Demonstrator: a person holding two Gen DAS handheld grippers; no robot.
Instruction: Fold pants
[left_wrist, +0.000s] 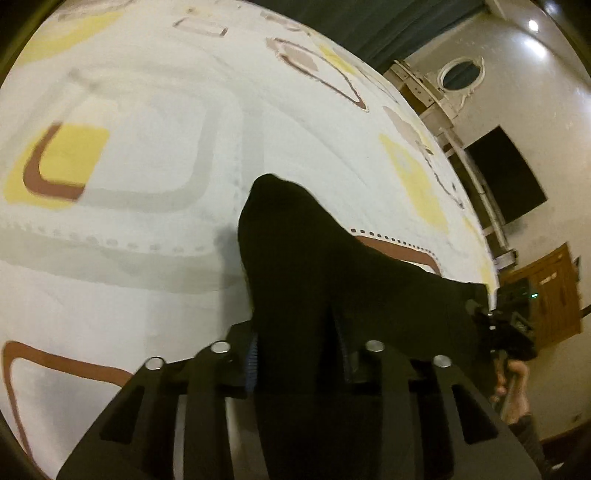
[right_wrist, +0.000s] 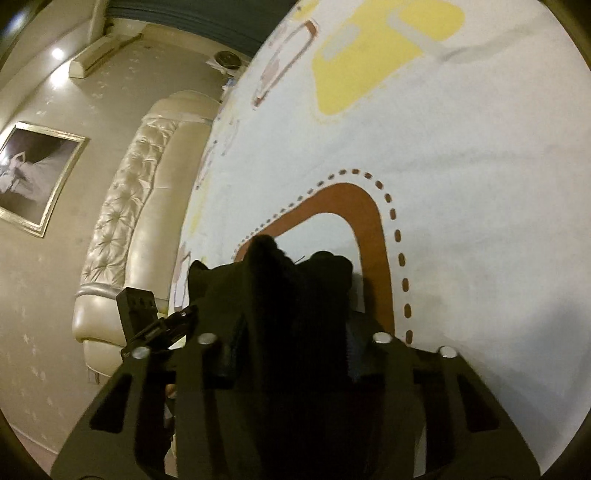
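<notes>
Both grippers carry the black pants (left_wrist: 295, 251) over the bed (left_wrist: 147, 147), which has a white cover printed with yellow and brown rounded shapes. Left gripper (left_wrist: 295, 354): pitched steeply down toward the cover, jaws mostly closed and clamped on a bunch of black fabric; the cloth rises from between the blue-ribbed pads (left_wrist: 252, 363) into a peak ahead of it, then runs as a taut band toward the bed's right edge in this view. At that edge the right gripper (left_wrist: 506, 332) shows, with the person's hand (left_wrist: 511, 391) wrapped round its handle below, fingers curled. Right wrist view: right gripper (right_wrist: 291, 354) tilted down more shallowly, jaws also narrow and pinched on a thick wad of the pants that bulges up over both fingers and hides the tips. Fabric here sits over a brown loop with a dotted outline, near the bed's left edge in this view. Left gripper's body pokes in at that edge. Beyond it: tufted cream headboard (right_wrist: 122, 221), framed picture (right_wrist: 33, 177) on the wall.
</notes>
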